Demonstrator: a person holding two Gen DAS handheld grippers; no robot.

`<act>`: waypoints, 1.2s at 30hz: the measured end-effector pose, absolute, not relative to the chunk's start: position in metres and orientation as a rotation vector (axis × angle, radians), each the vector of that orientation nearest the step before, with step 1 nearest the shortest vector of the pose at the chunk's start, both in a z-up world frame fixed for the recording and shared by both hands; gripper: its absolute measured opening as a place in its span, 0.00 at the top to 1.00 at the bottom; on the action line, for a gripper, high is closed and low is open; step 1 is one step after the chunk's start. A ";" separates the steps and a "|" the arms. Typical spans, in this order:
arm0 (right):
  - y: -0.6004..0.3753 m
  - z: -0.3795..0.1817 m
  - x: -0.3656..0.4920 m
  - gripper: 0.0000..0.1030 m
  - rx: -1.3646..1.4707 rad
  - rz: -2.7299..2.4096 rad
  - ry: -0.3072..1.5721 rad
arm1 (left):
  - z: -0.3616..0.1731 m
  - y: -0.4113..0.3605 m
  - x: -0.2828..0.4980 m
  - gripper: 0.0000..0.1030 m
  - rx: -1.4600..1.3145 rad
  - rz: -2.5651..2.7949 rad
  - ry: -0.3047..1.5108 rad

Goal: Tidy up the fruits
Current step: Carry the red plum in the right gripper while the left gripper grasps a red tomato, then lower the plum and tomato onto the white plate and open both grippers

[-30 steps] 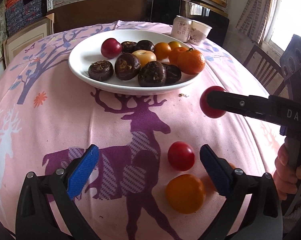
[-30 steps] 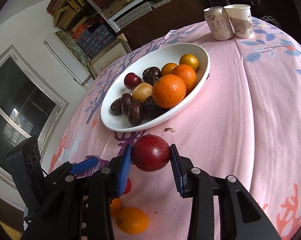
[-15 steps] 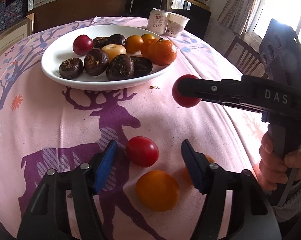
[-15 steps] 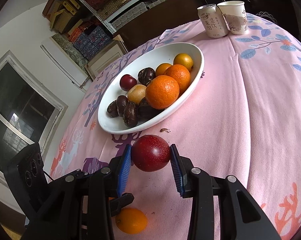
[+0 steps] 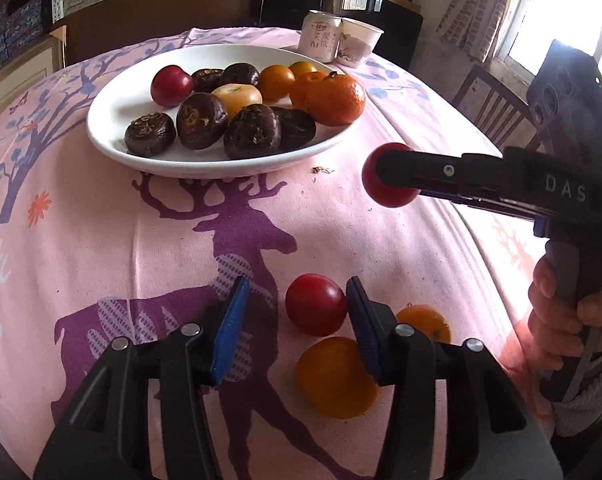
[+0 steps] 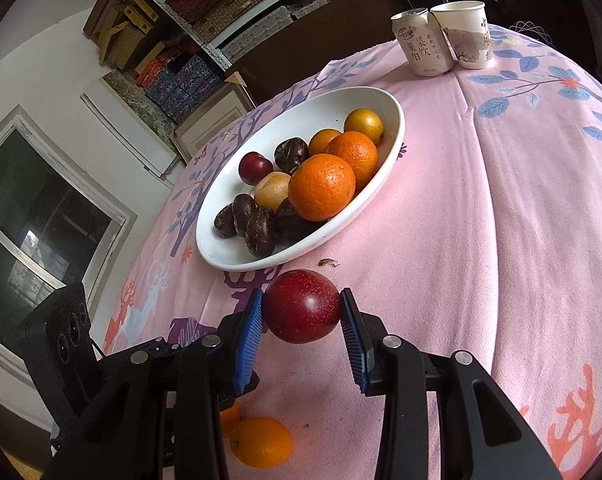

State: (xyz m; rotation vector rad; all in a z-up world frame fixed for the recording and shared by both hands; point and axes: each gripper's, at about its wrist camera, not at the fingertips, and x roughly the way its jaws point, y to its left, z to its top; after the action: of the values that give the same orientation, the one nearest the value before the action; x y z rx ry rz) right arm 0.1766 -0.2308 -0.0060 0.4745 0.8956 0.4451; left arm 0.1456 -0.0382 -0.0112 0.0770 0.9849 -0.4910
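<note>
A white plate holds oranges, dark chestnut-like fruits, a red plum and a yellow fruit. On the pink cloth a loose red plum lies between the blue pads of my left gripper, whose jaws are closing. The right pad is at the plum's side and the left pad still stands apart. Two oranges lie just behind it. My right gripper is shut on another red plum, held above the cloth near the plate's near rim.
A drink can and a paper cup stand at the table's far side. A wooden chair is at the right. A person's hand grips the right tool. Shelves line the back wall.
The left jaws have narrowed from wide open to close around the loose red plum, which now sits between the pads. The right gripper keeps its plum and has not moved.
</note>
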 end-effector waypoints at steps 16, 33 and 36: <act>-0.234 -0.006 0.175 0.62 0.485 0.442 0.886 | -0.005 -0.040 0.135 0.72 0.070 -0.513 0.923; -0.225 0.047 0.194 0.62 0.403 0.425 0.745 | 0.067 0.002 0.212 0.72 -0.056 -0.293 0.746; -0.206 0.051 0.215 0.62 0.370 0.444 0.747 | 0.066 0.007 0.237 0.72 -0.076 -0.253 0.751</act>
State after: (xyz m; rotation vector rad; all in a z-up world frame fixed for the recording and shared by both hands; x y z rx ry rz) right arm 0.2151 -0.2062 0.0513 0.3699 0.7470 0.4445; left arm 0.2366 0.0067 0.0655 -0.0758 0.7514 -0.2527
